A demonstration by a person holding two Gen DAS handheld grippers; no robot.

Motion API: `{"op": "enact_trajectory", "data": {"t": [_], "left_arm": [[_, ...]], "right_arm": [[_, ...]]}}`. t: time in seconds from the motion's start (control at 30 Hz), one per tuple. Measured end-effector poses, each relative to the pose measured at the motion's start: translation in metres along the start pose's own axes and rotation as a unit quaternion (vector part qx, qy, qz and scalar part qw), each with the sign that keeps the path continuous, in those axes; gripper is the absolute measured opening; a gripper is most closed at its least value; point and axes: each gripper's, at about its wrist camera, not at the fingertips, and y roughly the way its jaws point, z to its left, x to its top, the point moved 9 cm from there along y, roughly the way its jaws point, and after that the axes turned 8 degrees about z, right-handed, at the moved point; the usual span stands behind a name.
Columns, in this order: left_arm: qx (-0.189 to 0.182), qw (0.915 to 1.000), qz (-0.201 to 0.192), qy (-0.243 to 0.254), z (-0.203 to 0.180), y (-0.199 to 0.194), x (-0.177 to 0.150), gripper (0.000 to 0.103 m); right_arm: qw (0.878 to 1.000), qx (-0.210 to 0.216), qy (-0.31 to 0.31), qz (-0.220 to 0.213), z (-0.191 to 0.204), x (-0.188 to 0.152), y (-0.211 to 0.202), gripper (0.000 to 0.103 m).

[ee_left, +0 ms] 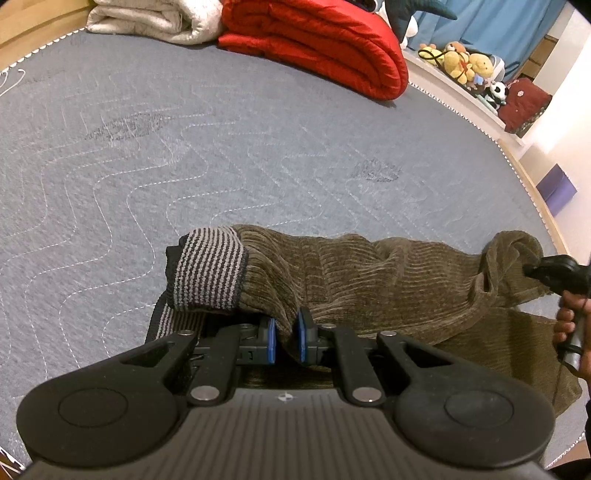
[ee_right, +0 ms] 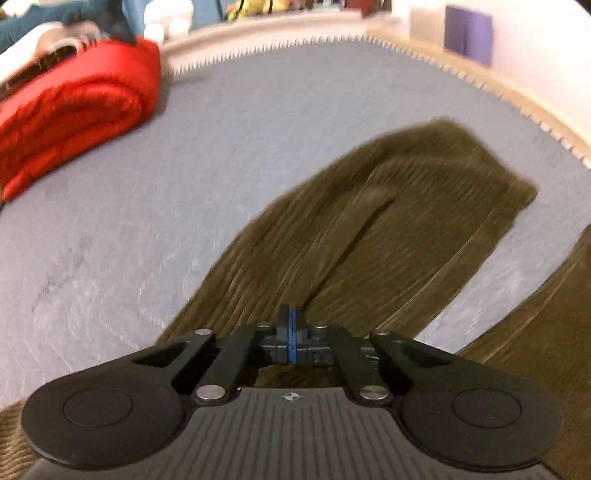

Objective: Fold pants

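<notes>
Brown corduroy pants lie across the lower half of the left wrist view on a grey quilted bed cover, with the striped grey-and-black waistband at lower centre-left and the legs running off to the right. The left claw sits at the bottom centre, its blue pads pinched on a fold of the corduroy just beside the waistband, likely to anchor that end so the cloth can be lifted and doubled over.

At the right edge of the same view, the right claw reaches the far end of the cloth, with a hand below it on the handle.

The right wrist view is blurred. There the right claw's blue pads stand pressed together at bottom centre, directly over the brown fabric; whether any cloth is caught between them cannot be told. A pant leg stretches toward the upper right, and a second strip of brown fabric runs along the right edge.

A rolled red quilt and a cream blanket rest along the top, well apart from the pants.
</notes>
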Motion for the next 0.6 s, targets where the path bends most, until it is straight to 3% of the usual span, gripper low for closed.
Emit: {"op": "enact_trajectory", "data": {"t": [0.17,0.3,0.37,0.43,0.5,0.6], "left_arm": [[-0.001,1.0,-0.001,0.003,0.0,-0.005,-0.004,0.013],[0.004,1.0,-0.003,0.008,-0.001,-0.005,-0.005,0.013],[0.004,1.0,-0.003,0.008,0.0,-0.004,-0.005,0.013],[0.002,1.0,-0.001,0.005,0.001,-0.004,-0.004,0.013],[0.001,1.0,0.0,0.005,0.001,-0.003,-0.003,0.013],[0.002,1.0,0.0,0.008,0.001,-0.003,-0.003,0.013]], "right_arm": [[0.999,0.035,-0.022,-0.035,-0.011,0.0,-0.043,0.0],[0.995,0.07,-0.063,-0.023,-0.006,-0.015,-0.05,0.004],[0.995,0.067,-0.078,-0.02,-0.002,-0.02,-0.05,0.024],[0.994,0.065,-0.079,-0.025,0.007,-0.022,-0.05,0.071],[0.994,0.067,-0.079,-0.025,0.016,-0.021,-0.046,0.082],[0.994,0.083,-0.071,-0.01,0.032,-0.023,-0.032,0.083]]}}
